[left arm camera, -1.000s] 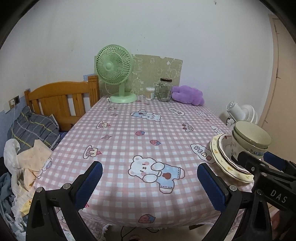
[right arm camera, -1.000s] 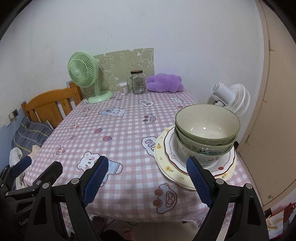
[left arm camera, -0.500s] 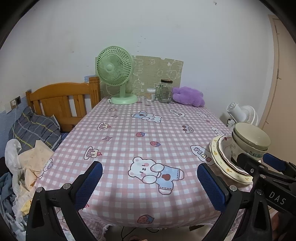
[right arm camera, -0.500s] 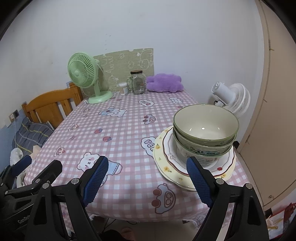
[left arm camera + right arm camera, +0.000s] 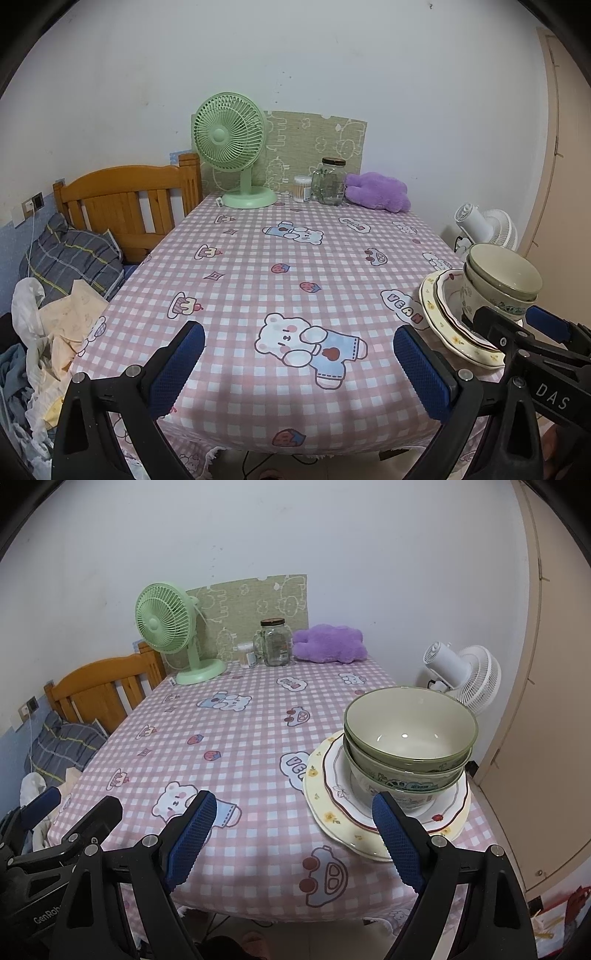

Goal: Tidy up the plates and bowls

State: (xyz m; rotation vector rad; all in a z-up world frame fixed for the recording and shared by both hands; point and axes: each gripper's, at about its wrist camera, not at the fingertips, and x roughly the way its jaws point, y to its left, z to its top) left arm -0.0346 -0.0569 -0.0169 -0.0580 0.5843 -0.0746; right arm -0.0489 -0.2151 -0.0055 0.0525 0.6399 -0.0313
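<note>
So the stack of dishes sits at the near right corner of the table point(image 5: 258, 738), on the pink checked cloth. It's 2 green bowls point(image 5: 410, 731) nested one in the other, standing upright on 2 plates point(image 5: 332, 786), a white one with a dark red rim line on top of a cream one with little yellow flowers.

The right gripper point(image 5: 291, 834) is wide open with nothing between its blue pads. The stack is not between the jaws: it lies ahead and off to the right, and in the right wrist view the right pad overlaps the near edge of the plates and the lower bowl. Whether that pad actually touches the plate rim, can't tell from here; it looks like it's just in front of it. The left pad sits over bare cloth near a bear print.

The left gripper point(image 5: 295, 365) is also spread wide, nothing in it, jaws framing the bear in blue overalls point(image 5: 310, 343) on the cloth. The dishes are well to its right, beyond its right pad, with the right gripper's black frame in front of them in that view.

Both grippers point forward and down at the table from the near edge, side by side.

At the far end against the wall: a green desk fan point(image 5: 236, 147), a glass jar point(image 5: 328, 181), a small cotton swab tub point(image 5: 302, 188) and a purple plush point(image 5: 376, 192).
</note>
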